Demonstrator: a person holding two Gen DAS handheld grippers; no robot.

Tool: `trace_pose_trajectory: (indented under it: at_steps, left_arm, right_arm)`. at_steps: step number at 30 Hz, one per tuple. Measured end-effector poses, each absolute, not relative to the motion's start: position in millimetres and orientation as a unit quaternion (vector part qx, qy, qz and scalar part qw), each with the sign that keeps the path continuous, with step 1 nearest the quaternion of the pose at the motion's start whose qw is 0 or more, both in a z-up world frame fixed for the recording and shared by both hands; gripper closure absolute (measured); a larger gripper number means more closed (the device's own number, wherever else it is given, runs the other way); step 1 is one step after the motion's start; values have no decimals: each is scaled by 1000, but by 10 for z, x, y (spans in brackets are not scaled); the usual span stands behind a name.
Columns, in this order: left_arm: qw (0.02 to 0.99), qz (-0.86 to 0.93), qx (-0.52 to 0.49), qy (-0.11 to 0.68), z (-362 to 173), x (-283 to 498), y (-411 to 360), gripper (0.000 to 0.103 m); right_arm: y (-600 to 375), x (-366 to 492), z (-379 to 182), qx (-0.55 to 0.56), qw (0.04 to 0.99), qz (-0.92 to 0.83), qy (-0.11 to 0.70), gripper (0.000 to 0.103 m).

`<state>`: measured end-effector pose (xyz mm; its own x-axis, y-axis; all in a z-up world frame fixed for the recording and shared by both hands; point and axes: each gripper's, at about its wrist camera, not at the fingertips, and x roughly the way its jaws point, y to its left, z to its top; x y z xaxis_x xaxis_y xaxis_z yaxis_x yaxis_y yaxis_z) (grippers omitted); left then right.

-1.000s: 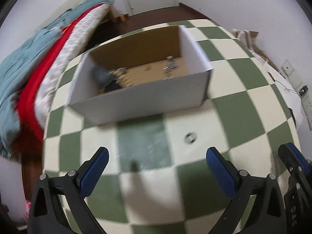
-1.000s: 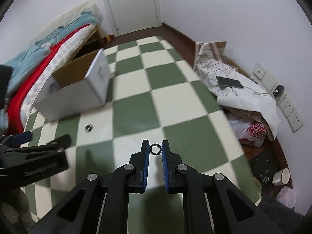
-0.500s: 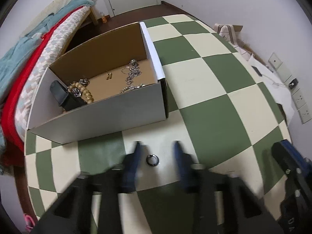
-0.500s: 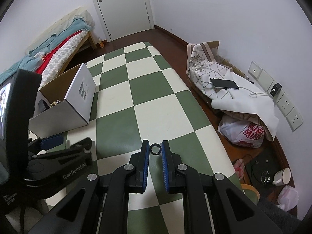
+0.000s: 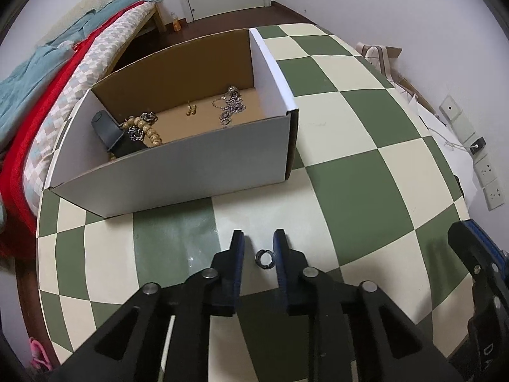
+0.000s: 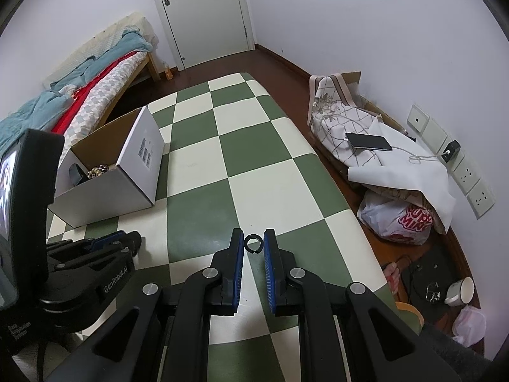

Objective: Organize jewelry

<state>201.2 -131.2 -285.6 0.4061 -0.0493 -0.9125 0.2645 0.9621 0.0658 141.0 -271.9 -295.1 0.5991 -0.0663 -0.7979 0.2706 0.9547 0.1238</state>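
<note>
A small silver ring (image 5: 265, 258) lies on the checkered table (image 5: 350, 178) between the narrowed fingers of my left gripper (image 5: 258, 245); a gap shows on its left side. My right gripper (image 6: 254, 242) is shut on a small black ring (image 6: 253, 243), held above the table. A white cardboard box (image 5: 178, 172) stands behind the left gripper. It holds silver chains (image 5: 230, 106), a beaded bracelet (image 5: 144, 127), a small gold piece (image 5: 191, 109) and a black object (image 5: 109, 130). The box also shows in the right wrist view (image 6: 108, 187), with the left gripper (image 6: 92, 254) low left.
A bed with red and teal blankets (image 5: 47, 79) runs along the table's left side. Right of the table are a cloth-covered box with a phone (image 6: 369, 141), a plastic bag (image 6: 400, 222), wall sockets (image 6: 470, 172) and a cup (image 6: 459, 291) on the floor.
My left gripper has moved down over the silver ring and narrowed from wide open to close around it. My right gripper has drawn back and up, still holding the black ring.
</note>
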Motion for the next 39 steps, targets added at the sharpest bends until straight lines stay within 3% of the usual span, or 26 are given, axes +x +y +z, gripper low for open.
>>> trace_pose_trajectory:
  at_steps: [5,16,18,19,20,21,22,29,31,36,39]
  left_arm:
    - [834,-84,94,537,-2864,1979,-1230,60]
    - [841,-89,93,526,-2871,1825,-1219,60]
    - [842,-91,92,524,-2873,1823,-1225,61]
    - [842,-94,91,523,-2872,1826,-1228,66]
    - [842,-102,86,523,-2869,1830,-1232,73]
    - [841,-107,84,523,-2866,1823,-1240,88]
    - [841,-107,91,522,-2864,1813,-1264,92]
    - [843,-107,95,519,-2865,1801,-1293,96]
    - [843,-106,94,520,-2865,1795,-1287,102]
    - [842,-109,89,521,-2864,1768,-1252,102]
    - [843,-101,85,522,-2872,1767,-1216,96]
  right_arm:
    - [-2705,1396,-2955,120,886,-93,439,90]
    - [-2744,1382,-3015,130,881,-97,445,90]
    - [-2734,1379,-3019,130,880,-97,446,90]
    - [-2729,1379,-3018,130,880,-97,446,90]
    - [-2725,1376,-3018,129,881,-96,445,90]
    - [-2722,1374,-3018,129,881,-96,446,90]
    - [-2716,1373,-3020,128,881,-96,446,90]
    - [-2710,1363,-2999,126,883,-97,442,90]
    - [-2709,1361,-2993,124,883,-97,441,90]
    - [-2715,1360,-2978,125,883,-97,441,90]
    - [-2715,1361,-2978,125,883,-97,442,90]
